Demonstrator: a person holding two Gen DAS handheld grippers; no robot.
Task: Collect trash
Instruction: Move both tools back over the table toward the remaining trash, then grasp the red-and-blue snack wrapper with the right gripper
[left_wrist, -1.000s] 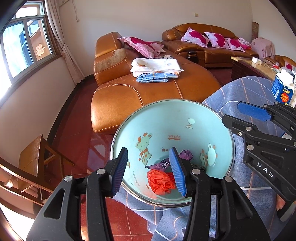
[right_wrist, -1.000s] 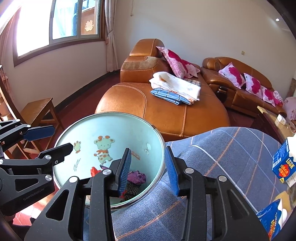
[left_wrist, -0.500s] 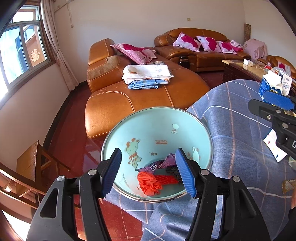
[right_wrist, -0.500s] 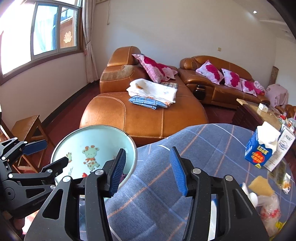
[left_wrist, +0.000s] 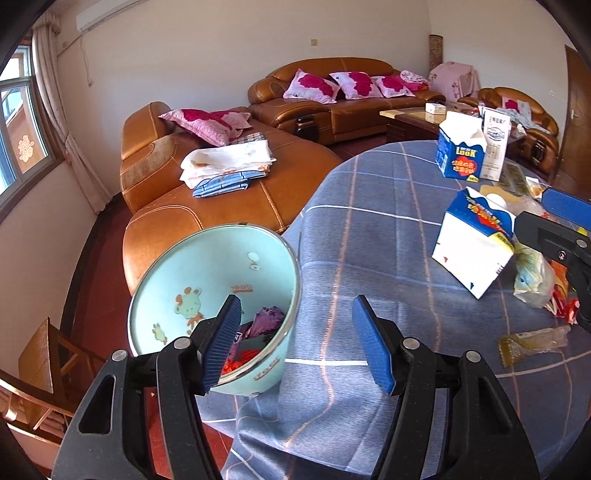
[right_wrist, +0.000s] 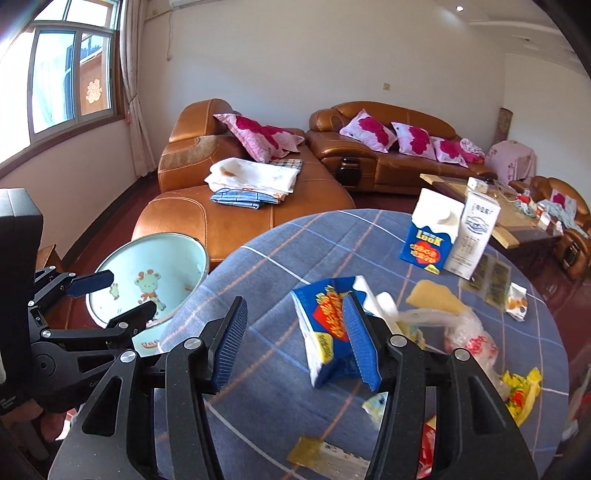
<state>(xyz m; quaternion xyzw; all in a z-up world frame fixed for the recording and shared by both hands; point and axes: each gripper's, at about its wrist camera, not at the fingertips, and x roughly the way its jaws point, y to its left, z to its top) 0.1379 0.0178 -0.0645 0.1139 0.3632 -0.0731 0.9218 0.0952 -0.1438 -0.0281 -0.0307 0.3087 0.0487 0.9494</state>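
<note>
A light-blue bin (left_wrist: 207, 280) with cartoon prints stands at the table's left edge, holding purple and orange scraps (left_wrist: 264, 321); it also shows in the right wrist view (right_wrist: 155, 269). My left gripper (left_wrist: 295, 343) is open and empty, between bin and table. My right gripper (right_wrist: 291, 343) is open and empty above the blue checked tablecloth (right_wrist: 258, 280), its right finger just in front of a tipped blue-and-white carton (right_wrist: 321, 325), also in the left wrist view (left_wrist: 472, 247). Wrappers (right_wrist: 521, 395) and a plastic bag (right_wrist: 465, 332) lie at the right.
Two upright cartons (right_wrist: 450, 232) stand at the table's far side. A flat yellow packet (right_wrist: 325, 458) lies near the front edge. An orange leather sofa (right_wrist: 240, 206) with folded cloths lies behind the bin. A wooden chair (left_wrist: 44, 354) is at the left.
Both grippers have swung right, away from over the bin toward the table. The trash on the table has come into view. Both grippers stay open.
</note>
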